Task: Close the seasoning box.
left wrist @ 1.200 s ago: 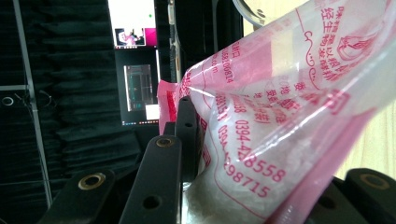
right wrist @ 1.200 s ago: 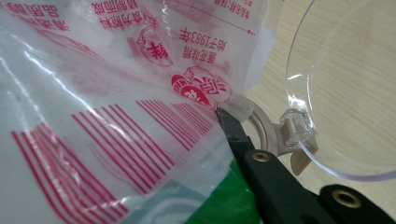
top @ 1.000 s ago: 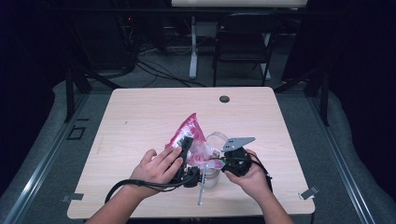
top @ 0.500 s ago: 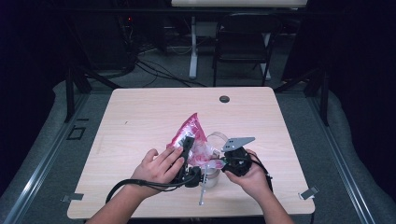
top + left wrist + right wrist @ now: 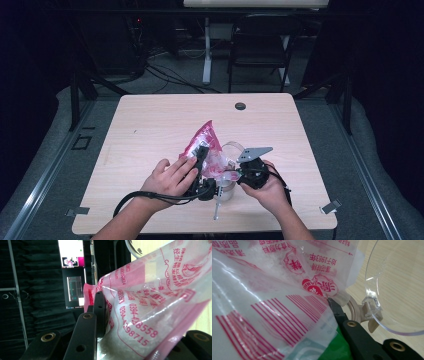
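While both hands meet near the table's (image 5: 150,125) six o'clock edge in the high view, the pink bag (image 5: 206,145) stands between the left gripper (image 5: 202,167) and right gripper (image 5: 240,172). Left gripper view: jaws clamp the pink bag (image 5: 140,322). Right gripper view: jaws clenched on its edge, clear lid (image 5: 397,287) at three o'clock.

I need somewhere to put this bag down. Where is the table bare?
Bare: the far table up to the dark round cap, plus the left and right edges. Crowded: front middle, where both hands hold the pink bag over the clear jar.
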Demonstrator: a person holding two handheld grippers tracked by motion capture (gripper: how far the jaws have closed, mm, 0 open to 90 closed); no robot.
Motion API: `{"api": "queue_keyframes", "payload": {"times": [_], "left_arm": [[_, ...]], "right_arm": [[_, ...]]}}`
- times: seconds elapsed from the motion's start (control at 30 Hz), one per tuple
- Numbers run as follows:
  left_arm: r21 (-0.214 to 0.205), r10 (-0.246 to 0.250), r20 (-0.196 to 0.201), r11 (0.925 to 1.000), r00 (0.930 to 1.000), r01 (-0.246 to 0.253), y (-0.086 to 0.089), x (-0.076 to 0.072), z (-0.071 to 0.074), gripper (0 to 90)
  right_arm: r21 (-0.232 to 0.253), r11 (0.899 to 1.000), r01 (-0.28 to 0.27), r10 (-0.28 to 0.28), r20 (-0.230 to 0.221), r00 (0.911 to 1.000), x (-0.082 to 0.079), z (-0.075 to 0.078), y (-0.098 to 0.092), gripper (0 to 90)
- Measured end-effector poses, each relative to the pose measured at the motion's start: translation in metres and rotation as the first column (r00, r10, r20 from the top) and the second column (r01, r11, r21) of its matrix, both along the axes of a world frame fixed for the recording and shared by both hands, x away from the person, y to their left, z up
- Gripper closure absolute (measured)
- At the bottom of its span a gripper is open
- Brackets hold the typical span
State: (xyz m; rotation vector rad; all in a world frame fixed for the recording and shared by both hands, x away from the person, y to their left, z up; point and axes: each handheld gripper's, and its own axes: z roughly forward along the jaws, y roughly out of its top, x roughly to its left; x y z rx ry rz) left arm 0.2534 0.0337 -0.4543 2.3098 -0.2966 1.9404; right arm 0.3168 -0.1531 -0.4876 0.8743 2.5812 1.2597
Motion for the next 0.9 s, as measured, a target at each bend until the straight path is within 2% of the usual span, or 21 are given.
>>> {"api": "queue_keyframes", "payload": {"times": [0.17, 0.3, 0.37, 0.63, 0.73, 0.9], "left_arm": [[0.028, -0.005, -0.001, 0.9996, 1.0, 0.005, 0.0, -0.0016, 0.0012, 74.9], [0.046, 0.002, -0.019, 0.9989, 0.9998, -0.001, 0.0011, -0.0012, 0.0013, 75.0], [0.066, 0.001, -0.011, 0.9978, 0.9999, 0.0, 0.0007, -0.0019, 0.002, 75.0], [0.075, -0.006, -0.008, 0.9971, 0.9999, 0.007, 0.0003, -0.0017, 0.0007, 75.0], [0.091, -0.004, -0.013, 0.9958, 0.9999, 0.006, -0.0001, -0.0017, 0.0021, 75.0], [0.086, 0.0, -0.019, 0.9963, 0.9998, 0.002, 0.0, -0.0023, 0.0018, 74.9]], "right_arm": [[0.002, 1.0, -0.001, 0.001, 0.001, 1.0, 0.0, 0.0003, -0.0001, 90.0], [-0.001, 1.0, -0.004, 0.004, 0.0, 1.0, -0.0001, -0.0001, 0.0011, 90.0], [0.0, 1.0, -0.003, 0.003, -0.001, 1.0, -0.0003, -0.0005, 0.0015, 90.0], [-0.005, 1.0, -0.001, 0.001, 0.001, 1.0, -0.0001, -0.0011, 0.0016, 90.0], [-0.004, 1.0, -0.003, 0.003, 0.001, 1.0, -0.0001, -0.0011, 0.0016, 90.0], [-0.003, 1.0, -0.003, 0.003, 0.001, 1.0, -0.0003, -0.001, 0.0017, 90.0]]}}
